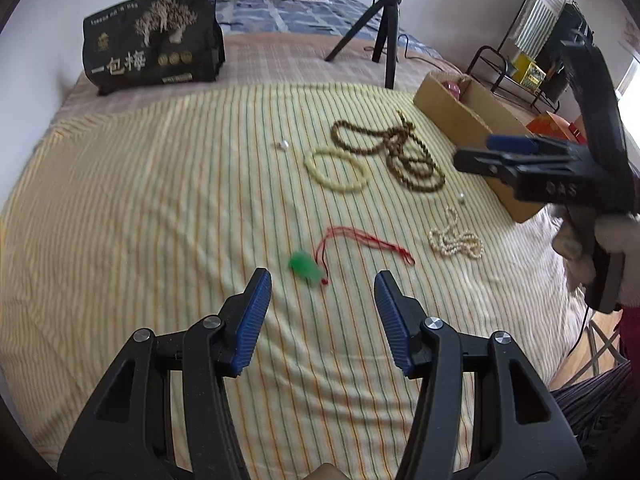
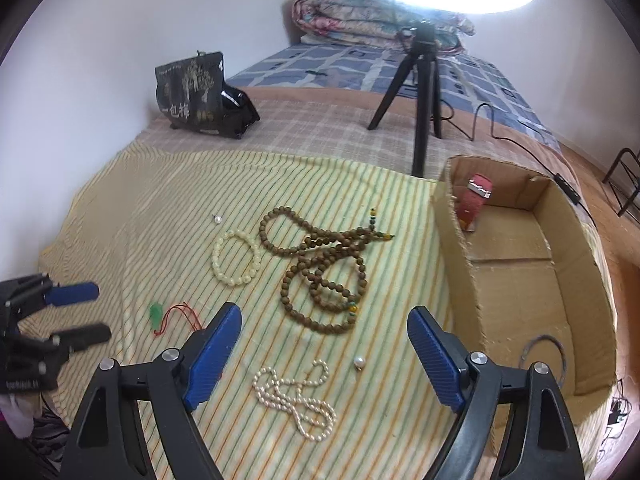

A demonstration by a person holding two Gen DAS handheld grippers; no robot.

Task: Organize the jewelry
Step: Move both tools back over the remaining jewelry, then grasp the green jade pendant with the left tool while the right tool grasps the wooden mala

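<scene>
Yellow striped cloth (image 1: 160,208) covers the bed, and the jewelry lies scattered across it. A long strand of brown wooden beads (image 2: 320,272) sprawls in tangled loops near the middle, with a cream-coloured bead bracelet (image 2: 236,256) touching its left edge. A small loose pearl (image 2: 217,220) sits a little beyond the bracelet, and a second loose pearl (image 2: 359,362) lies close to the open cardboard box (image 2: 576,264). A heaped white pearl necklace (image 2: 296,400) rests just in front of the right gripper (image 2: 324,344), whose blue-padded jaws stand wide apart and hold nothing. A green pendant on a thin red cord (image 1: 306,266) lies just ahead of the left gripper (image 1: 322,292), which is likewise spread open and empty, above the cloth.

Inside the box, a red item with a silver clasp (image 2: 476,200) leans against the left wall, and a thin grey ring-shaped bangle (image 2: 560,348) lies on the floor at the near end. Beyond the cloth stand a black printed bag (image 1: 154,40) and a black tripod (image 2: 420,92) carrying a lit ring light (image 2: 500,0). A folded floral quilt (image 2: 360,8) is stacked against the wall.
</scene>
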